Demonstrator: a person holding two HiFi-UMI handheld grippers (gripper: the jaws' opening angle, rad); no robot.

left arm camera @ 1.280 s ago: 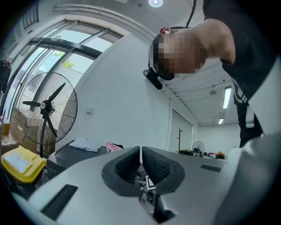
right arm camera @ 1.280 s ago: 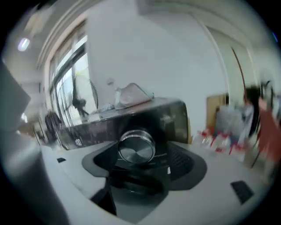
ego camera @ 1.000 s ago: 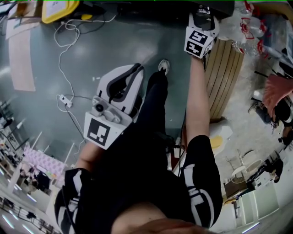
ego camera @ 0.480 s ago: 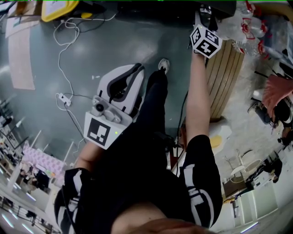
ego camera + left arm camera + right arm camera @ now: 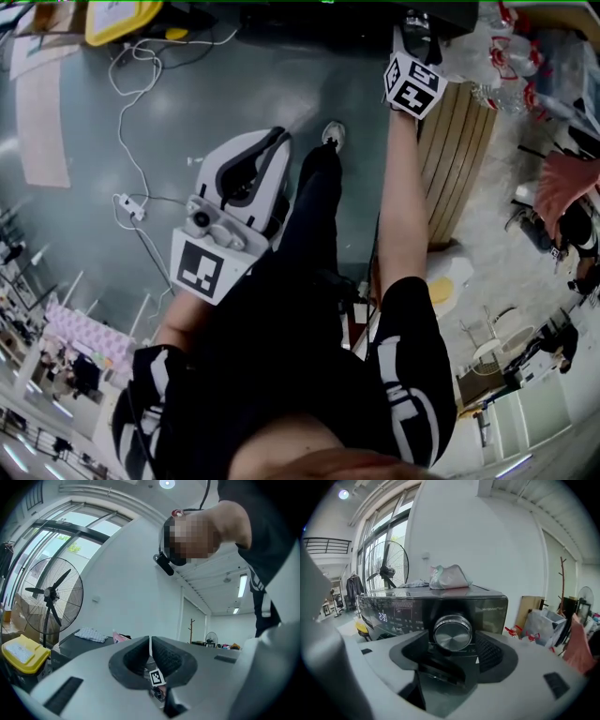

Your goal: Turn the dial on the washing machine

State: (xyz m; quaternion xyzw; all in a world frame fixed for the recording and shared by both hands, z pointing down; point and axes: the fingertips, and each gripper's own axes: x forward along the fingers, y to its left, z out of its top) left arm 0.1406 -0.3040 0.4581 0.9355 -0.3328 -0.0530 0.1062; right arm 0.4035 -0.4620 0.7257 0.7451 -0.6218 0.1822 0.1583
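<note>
The fingers point(image 5: 492, 654) of the right gripper point(image 5: 453, 641) stand a moderate way apart and bracket the dial point(image 5: 452, 633), one ribbed pad at its three o'clock and the other at its nine o'clock. They look closed onto its rim, though the contact line itself is in shadow. The fingers point(image 5: 171, 656) of the left gripper point(image 5: 150, 644) are pressed together with only a slit between them and nothing held. In the head view it hangs idle beside the thigh at about eight o'clock, while the right one reaches out at one o'clock. The dial is a round, brushed-metal knob standing out from the dark front panel of the washing machine point(image 5: 417, 609), near the panel's right end. It should handle as rigid and smooth, so fairly slippery, and likely click-stopped. The best hold is square across its rim at opposite sides, squeezed firmly enough not to skate, with the twist kept on the knob's axis. At the dial's nine o'clock glows a lit display point(image 5: 383, 617). On the machine's top, at twelve o'clock, lies a crumpled bundle point(image 5: 449, 578). Farther off at ten o'clock stands a pedestal fan point(image 5: 389, 569) before tall windows.
</note>
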